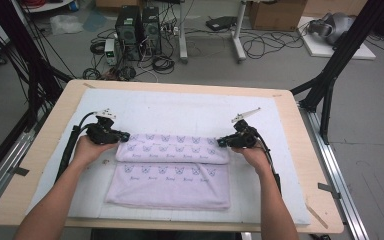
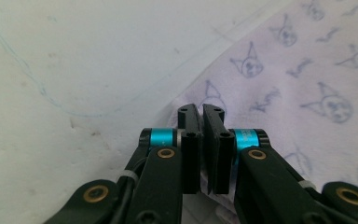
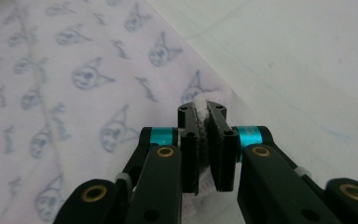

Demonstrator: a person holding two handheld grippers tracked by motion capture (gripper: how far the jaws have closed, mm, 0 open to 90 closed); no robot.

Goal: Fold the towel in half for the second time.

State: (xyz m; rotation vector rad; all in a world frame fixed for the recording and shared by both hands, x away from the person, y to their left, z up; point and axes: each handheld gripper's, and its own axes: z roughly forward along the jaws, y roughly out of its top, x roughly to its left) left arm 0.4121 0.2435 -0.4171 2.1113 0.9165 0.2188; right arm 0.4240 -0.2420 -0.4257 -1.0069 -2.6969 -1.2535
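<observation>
The left tool [image 1: 123, 135] and right tool [image 1: 222, 142] each pinch an end of the towel's [image 1: 172, 170] folded-over flap; the towel lies mid-desk [image 1: 45, 145], nearer the near edge.

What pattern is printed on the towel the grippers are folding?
The towel is pale lilac with small grey-blue cartoon faces; clearest in the right gripper view.

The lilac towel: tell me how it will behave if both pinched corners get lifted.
The towel is probably floppy: it already lies folded over itself, so its middle would likely sag between the left gripper and the right gripper. It looks light and fluffy, so the shut jaws should hold it without slipping.
</observation>
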